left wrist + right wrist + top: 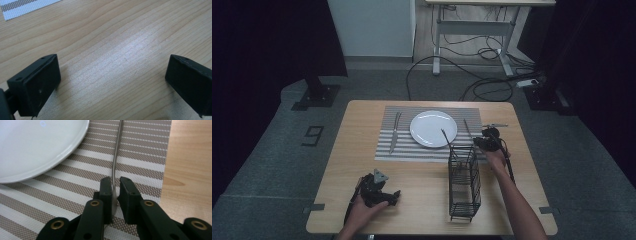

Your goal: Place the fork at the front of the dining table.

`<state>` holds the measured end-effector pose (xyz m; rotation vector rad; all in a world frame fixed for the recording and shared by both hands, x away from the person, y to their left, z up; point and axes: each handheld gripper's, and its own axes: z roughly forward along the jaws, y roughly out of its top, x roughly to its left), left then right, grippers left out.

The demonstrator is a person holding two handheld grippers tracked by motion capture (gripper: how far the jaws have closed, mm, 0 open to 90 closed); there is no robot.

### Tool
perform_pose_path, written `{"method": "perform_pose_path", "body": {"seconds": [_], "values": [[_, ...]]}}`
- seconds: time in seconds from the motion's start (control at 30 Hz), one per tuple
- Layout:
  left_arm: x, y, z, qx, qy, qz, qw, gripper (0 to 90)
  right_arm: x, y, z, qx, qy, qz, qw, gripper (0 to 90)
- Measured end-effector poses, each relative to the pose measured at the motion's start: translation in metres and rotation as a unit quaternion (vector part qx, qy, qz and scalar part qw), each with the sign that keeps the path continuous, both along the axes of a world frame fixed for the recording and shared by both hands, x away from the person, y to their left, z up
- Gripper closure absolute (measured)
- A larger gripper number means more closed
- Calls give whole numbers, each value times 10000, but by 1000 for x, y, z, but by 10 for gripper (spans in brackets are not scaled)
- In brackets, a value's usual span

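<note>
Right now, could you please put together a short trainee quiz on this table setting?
1. True or false: the right gripper is shut on the handle of the slim metal utensil.
2. What lies left of the round white plate on the striped woven placemat in the high view: A a metal fork and knife, B a glass, C a napkin?
3. Which object stands on the wooden table just below the placemat in the high view?

Key: 1 true. 2 A. 3 the black wire cutlery basket.

Clearance, table surface
Wire rack [463, 182] is standing between both hands; plate [433, 128] is occupying mat centre; bare wood [412, 180] is lying open.
</note>
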<state>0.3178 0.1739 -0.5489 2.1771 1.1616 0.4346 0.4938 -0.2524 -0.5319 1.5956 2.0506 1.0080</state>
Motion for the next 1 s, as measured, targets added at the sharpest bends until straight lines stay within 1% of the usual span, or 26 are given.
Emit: {"method": "perform_pose_path", "body": {"seconds": [0.03, 0.13, 0.17, 0.2, 0.27, 0.33, 0.37, 0.47, 0.53, 0.57, 0.6, 0.63, 0.7, 0.77, 0.8, 0.83, 0.93, 1.0], "values": [[0, 0, 0, -1, 0, 0, 10000, 0, 0, -4, -2, 87, 12, -89, 9999, 825], [0, 0, 0, 2, 0, -2, 10000, 0, -2, -10, -6, 178, -37, -226, 9996, 831], [0, 0, 0, 0, 0, -1, 10000, 0, -2, -10, -6, 178, -37, -226, 9996, 831], [0, 0, 0, -2, 0, 0, 10000, 0, -3, -14, -9, 308, -13, -270, 9992, 812], [0, 0, 0, 0, 0, -1, 10000, 0, -5, -17, -11, 413, 8, -261, 9988, 802], [0, 0, 0, 0, 1, -1, 10000, 0, -7, -18, -12, 430, 39, -198, 9989, 766], [0, 0, 0, 0, 1, -1, 10000, 0, -7, -18, -12, 430, 39, -198, 9989, 766], [0, 0, 0, 0, 1, -1, 10000, 0, -12, -22, -10, 483, -37, -110, 9988, 724], [0, 0, 0, -3, -6, 0, 10000, 0, -19, -30, -6, 599, -122, -104, 9981, 710], [0, 0, 0, -2, -5, -1, 10000, 0, -19, -30, -6, 599, -122, -104, 9981, 710], [0, 0, 0, -4, -6, 1, 10000, 0, -25, -36, -2, 611, -177, -91, 9979, 701], [0, 0, 0, -4, -6, 1, 10000, 0, -25, -36, -2, 611, -177, -91, 9979, 701], [0, 0, 0, -3, -5, -1, 10000, 0, -32, -42, 1, 623, -233, -78, 9978, 694], [0, 0, 0, -4, -8, -2, 10000, 0, -40, -47, 3, 565, -267, -41, 9980, 685], [0, 0, 0, -4, -8, -1, 10000, 0, -49, -52, 2, 517, -348, 3, 9981, 685], [0, 0, 0, 1, -6, -3, 10000, 0, -49, -52, 2, 517, -348, 3, 9981, 685], [0, 0, 0, -1, -6, -2, 10000, 0, -63, -56, -3, 422, -384, 171, 9982, 686], [0, 0, 0, -2, -6, -2, 10000, 0, -65, -56, -5, 438, -376, 216, 9981, 686]]}}
